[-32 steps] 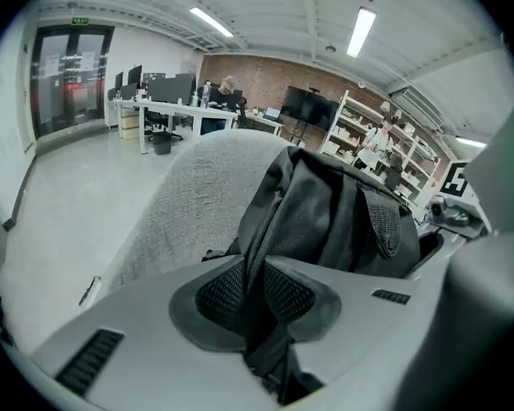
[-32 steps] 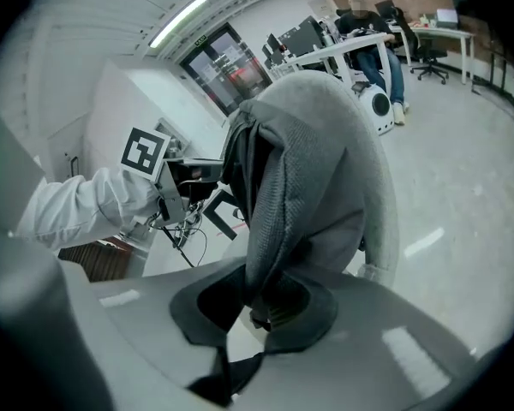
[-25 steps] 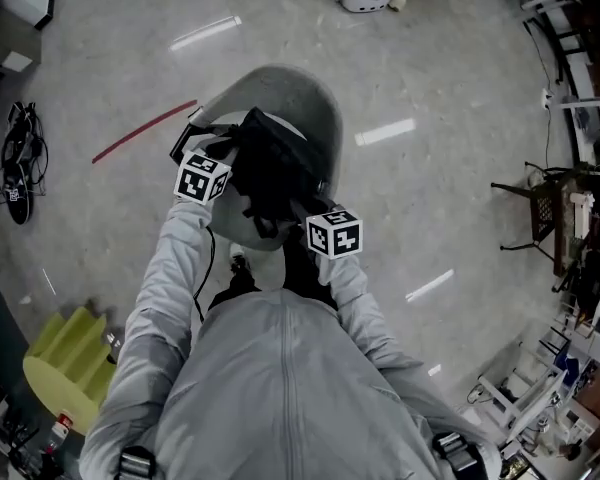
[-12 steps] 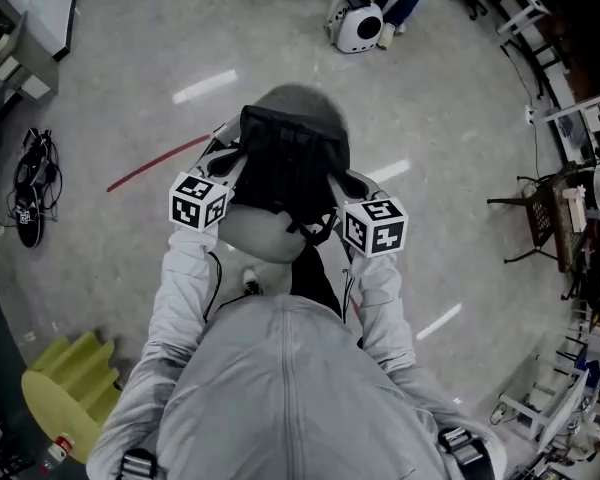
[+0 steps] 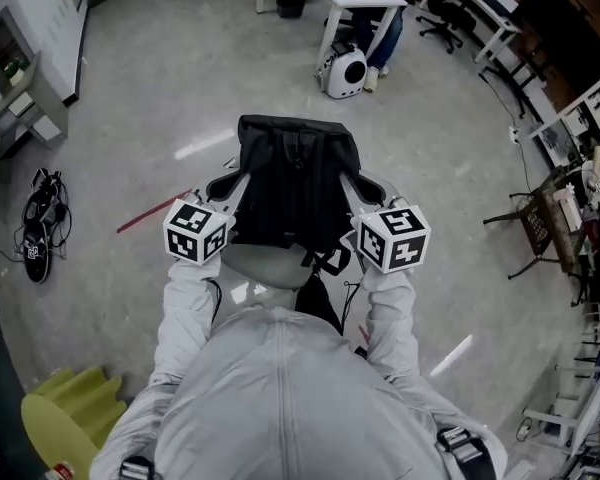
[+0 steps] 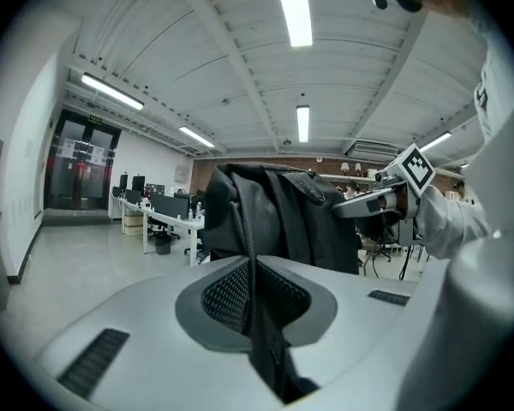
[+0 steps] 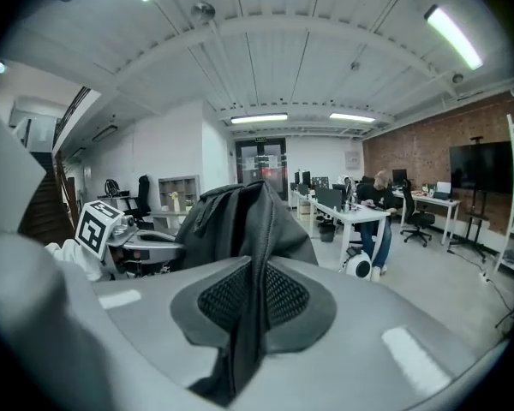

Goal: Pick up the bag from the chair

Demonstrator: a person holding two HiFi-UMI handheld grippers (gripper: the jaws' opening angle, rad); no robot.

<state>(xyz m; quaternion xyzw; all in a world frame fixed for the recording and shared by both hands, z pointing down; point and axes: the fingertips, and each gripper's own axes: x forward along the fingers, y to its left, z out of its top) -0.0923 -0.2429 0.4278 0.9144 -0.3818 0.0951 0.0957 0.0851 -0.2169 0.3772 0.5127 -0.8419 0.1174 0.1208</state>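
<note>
Head view: bag [image 5: 298,183] seemingly clear of chair [image 5: 270,265], open floor [image 5: 130,118] around.

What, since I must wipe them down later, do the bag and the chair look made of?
Bag: black woven fabric, probably nylon or polyester; matte, with soft folds and stitched seams. Chair: grey moulded shell, likely plastic; smooth, rounded, with a dull sheen, though mostly hidden behind the bag.

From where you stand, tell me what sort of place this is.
Most likely an open-plan office or workshop: rows of white desks with monitors, a wheeled office chair, and strip lights across a high ceiling.
</note>
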